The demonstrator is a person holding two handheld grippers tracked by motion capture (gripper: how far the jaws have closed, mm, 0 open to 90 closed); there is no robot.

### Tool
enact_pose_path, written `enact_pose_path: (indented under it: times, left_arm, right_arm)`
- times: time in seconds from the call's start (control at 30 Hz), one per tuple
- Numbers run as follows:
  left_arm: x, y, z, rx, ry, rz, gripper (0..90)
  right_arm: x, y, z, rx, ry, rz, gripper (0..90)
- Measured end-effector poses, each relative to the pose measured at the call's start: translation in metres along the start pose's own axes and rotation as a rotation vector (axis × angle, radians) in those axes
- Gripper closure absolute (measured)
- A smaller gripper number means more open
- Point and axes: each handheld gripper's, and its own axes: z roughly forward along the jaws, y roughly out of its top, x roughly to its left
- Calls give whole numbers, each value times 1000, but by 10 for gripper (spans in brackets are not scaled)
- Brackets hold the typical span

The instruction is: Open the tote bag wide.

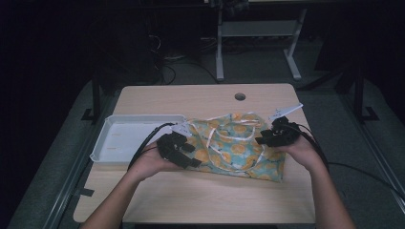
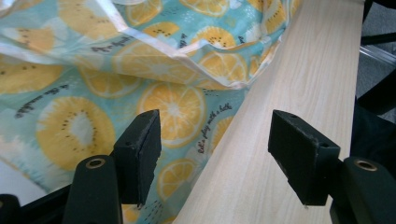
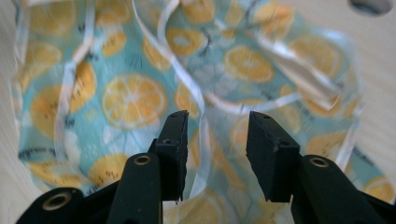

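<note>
Tray (image 1: 114,143): white and shallow, at the left of the surface (image 1: 200,200); the bag's left end lies against or just over its right rim, perhaps so the bag can go in it.
Left gripper (image 1: 184,155): low at the bag's near left corner. In the left gripper view its jaws stand wide apart with nothing between the pads; one is over the printed film, the other over bare wood, so they straddle the bag's edge, probably to pin or pinch it.
Bag (image 1: 234,145): a crinkled plastic bag printed with orange slices on teal, lying flat mid-surface between the two grippers, white ribbon handles (image 3: 184,74) looped loosely across it.
Right gripper (image 1: 272,138): at the bag's far right corner. Its jaws are partly open and grip nothing, poised over a ribbon strand, likely lined up to take it.
</note>
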Motion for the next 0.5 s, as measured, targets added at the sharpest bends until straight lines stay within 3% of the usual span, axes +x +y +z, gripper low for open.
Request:
enact_pose_path:
  times: [0.2, 0.27, 0.5]
  left_arm:
    - [3, -2, -4, -11, 14, -9, 345]
    - [3, -2, -5, -12, 19, -9, 345]
    - [10, 12, -8, -33, 34, -13, 352]
  right_arm:
    - [-1, -8, 6, 39, -11, 20, 591]
    - [-2, -8, 7, 39, 12, 28, 612]
    - [-1, -7, 15, 66, 5, 1, 871]
